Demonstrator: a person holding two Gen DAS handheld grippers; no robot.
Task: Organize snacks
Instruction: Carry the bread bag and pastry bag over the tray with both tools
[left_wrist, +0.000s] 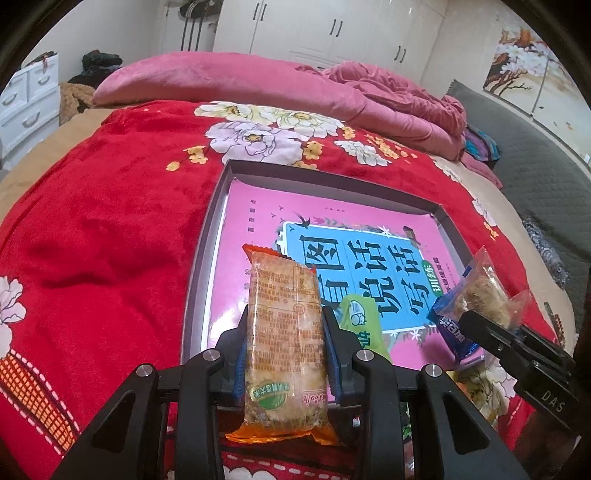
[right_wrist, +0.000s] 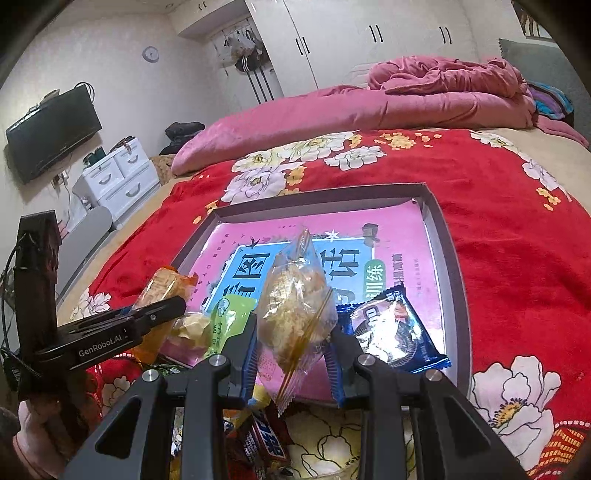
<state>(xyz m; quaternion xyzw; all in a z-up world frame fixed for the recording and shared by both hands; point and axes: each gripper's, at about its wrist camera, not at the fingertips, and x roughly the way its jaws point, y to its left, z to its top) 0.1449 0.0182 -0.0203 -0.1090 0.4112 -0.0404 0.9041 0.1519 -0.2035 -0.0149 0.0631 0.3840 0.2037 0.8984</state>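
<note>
My left gripper (left_wrist: 284, 325) is shut on a long orange-edged snack pack (left_wrist: 284, 332) that stands upright over the near edge of the grey box lid (left_wrist: 201, 258). My right gripper (right_wrist: 293, 332) is shut on a clear pouch of pale crumbly snack (right_wrist: 295, 306), also seen in the left wrist view as the clear pouch (left_wrist: 484, 291). Inside the lid lies a pink and blue book (right_wrist: 332, 258). On it rest a green packet (left_wrist: 360, 317) and a blue cookie pack (right_wrist: 395, 328). The left gripper (right_wrist: 162, 310) shows at the left of the right wrist view with the orange pack (right_wrist: 162, 284).
The lid sits on a red flowered blanket (left_wrist: 110, 229) on a bed, with a pink quilt (left_wrist: 229, 81) behind. Several more wrapped snacks (right_wrist: 266, 443) lie on the blanket below my right gripper. White drawers (right_wrist: 118, 177) and a wall TV (right_wrist: 51, 133) stand far left.
</note>
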